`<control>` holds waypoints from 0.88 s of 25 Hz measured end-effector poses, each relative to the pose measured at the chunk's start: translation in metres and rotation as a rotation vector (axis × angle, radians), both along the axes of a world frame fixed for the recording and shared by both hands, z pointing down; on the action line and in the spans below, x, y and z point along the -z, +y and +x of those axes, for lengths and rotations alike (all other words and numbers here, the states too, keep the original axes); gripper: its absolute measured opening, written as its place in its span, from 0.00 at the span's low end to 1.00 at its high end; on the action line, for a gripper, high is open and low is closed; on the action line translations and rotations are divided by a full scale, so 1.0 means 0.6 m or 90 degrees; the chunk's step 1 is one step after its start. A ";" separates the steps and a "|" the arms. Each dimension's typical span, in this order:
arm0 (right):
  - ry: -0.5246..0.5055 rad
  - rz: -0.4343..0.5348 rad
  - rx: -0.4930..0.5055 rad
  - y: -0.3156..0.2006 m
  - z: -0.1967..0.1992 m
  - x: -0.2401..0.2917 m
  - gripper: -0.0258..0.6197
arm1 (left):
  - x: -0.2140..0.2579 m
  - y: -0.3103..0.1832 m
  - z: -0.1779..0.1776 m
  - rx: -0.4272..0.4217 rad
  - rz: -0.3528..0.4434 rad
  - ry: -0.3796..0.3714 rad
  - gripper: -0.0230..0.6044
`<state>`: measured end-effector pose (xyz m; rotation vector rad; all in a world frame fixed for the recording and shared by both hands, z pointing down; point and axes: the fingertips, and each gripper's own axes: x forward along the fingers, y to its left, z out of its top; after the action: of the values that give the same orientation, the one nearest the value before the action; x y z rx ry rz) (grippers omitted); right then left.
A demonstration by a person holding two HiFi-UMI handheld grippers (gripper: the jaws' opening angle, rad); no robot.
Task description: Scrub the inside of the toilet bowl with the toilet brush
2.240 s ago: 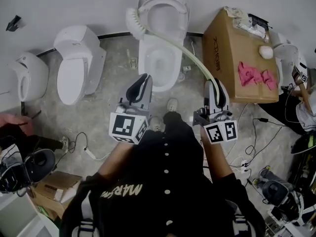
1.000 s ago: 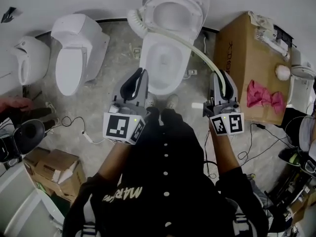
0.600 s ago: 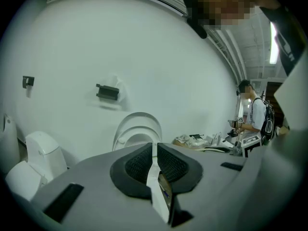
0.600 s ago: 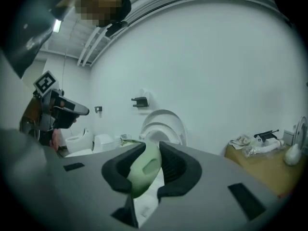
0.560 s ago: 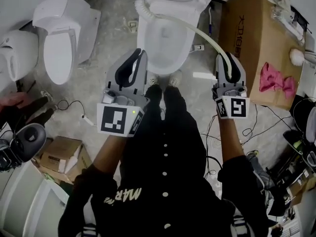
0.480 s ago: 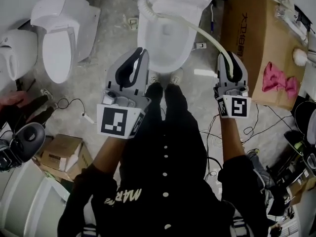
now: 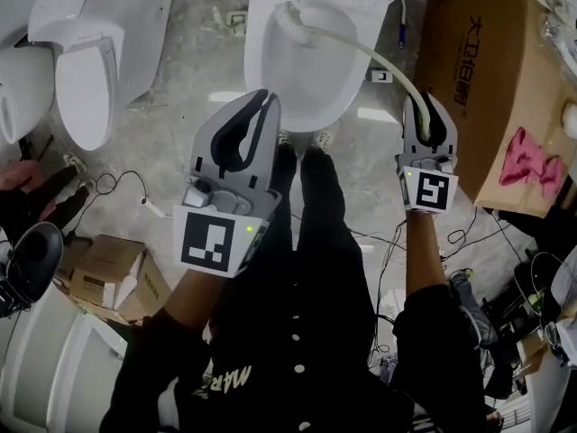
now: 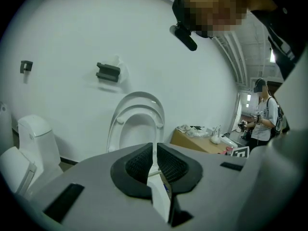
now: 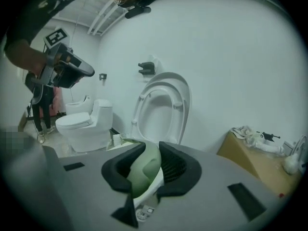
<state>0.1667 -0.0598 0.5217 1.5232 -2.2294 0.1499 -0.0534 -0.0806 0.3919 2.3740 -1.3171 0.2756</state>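
Our right gripper [image 7: 426, 106] was clamped on the end of the toilet brush [image 7: 361, 50]. Its smooth, pale-green handle curved away from the jaws to a white bristled head inside the far end of the glossy white toilet bowl [image 7: 253, 72]. Our left gripper [image 7: 264, 102] hovered near the bowl's front rim, ribbed black pads closed on nothing.
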 end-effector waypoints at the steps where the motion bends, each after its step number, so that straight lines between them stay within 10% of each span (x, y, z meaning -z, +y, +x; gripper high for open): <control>1: 0.009 -0.006 0.003 -0.002 0.000 -0.023 0.18 | -0.016 -0.003 0.002 0.003 -0.002 0.000 0.11; 22: 0.105 -0.112 0.037 -0.075 -0.085 -0.347 0.18 | -0.253 0.003 0.016 0.018 -0.061 -0.011 0.11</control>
<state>0.1160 -0.1049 0.7301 1.3264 -2.0708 0.1905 -0.0437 -0.0788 0.5437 2.2763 -1.3149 0.3432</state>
